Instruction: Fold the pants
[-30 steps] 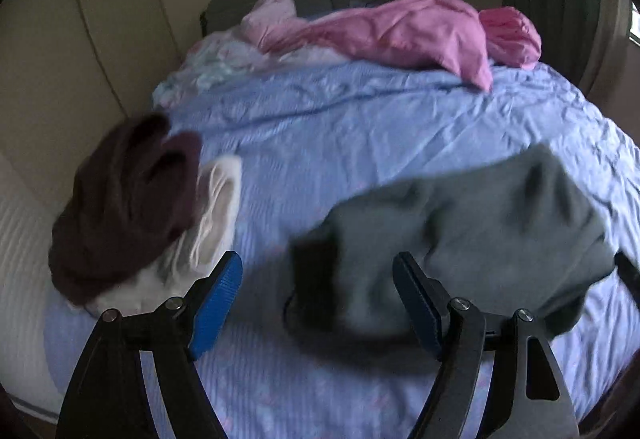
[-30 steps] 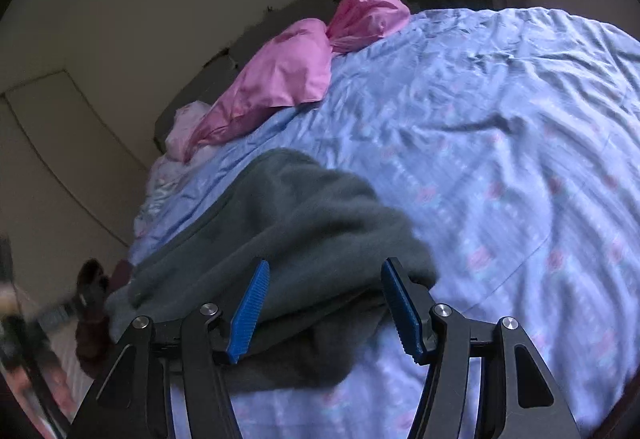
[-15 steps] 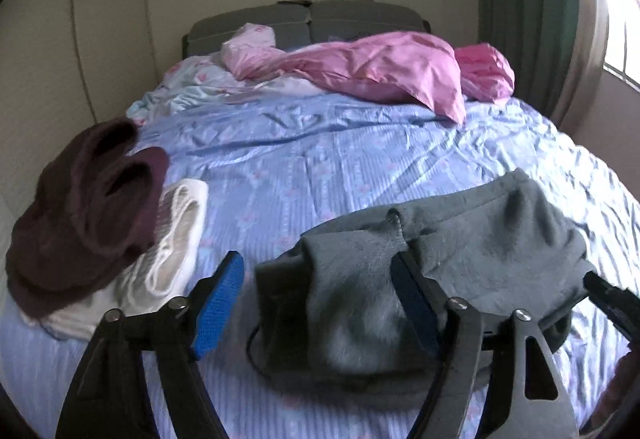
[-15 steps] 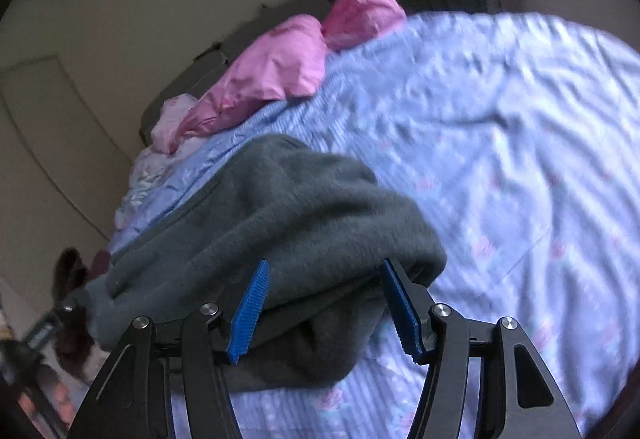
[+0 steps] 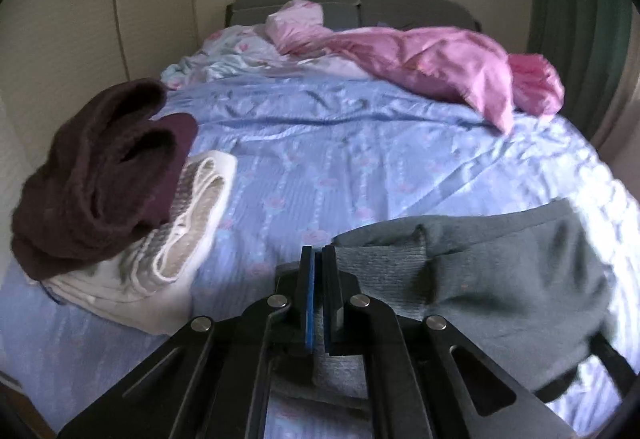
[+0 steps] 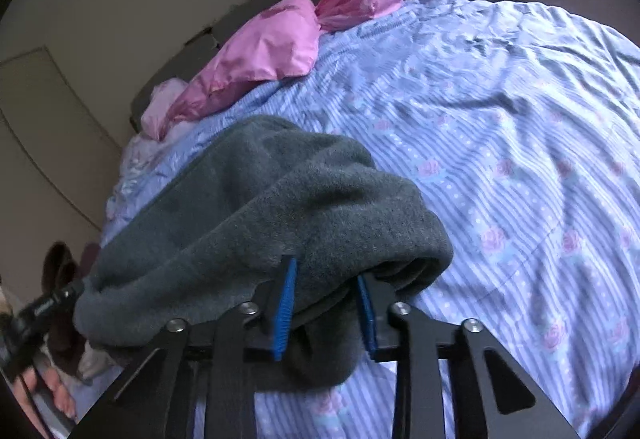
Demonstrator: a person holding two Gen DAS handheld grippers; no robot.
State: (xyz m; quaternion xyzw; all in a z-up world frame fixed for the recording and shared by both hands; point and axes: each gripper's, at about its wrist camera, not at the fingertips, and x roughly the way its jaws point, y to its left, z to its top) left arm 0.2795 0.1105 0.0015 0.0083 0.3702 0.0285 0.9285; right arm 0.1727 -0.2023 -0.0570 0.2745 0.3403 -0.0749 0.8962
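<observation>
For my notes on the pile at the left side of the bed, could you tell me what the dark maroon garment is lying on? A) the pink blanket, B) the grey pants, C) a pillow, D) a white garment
D: in the left wrist view the dark maroon garment lies partly on top of a white garment, apart from the grey pants and far from the pink blanket.
</observation>
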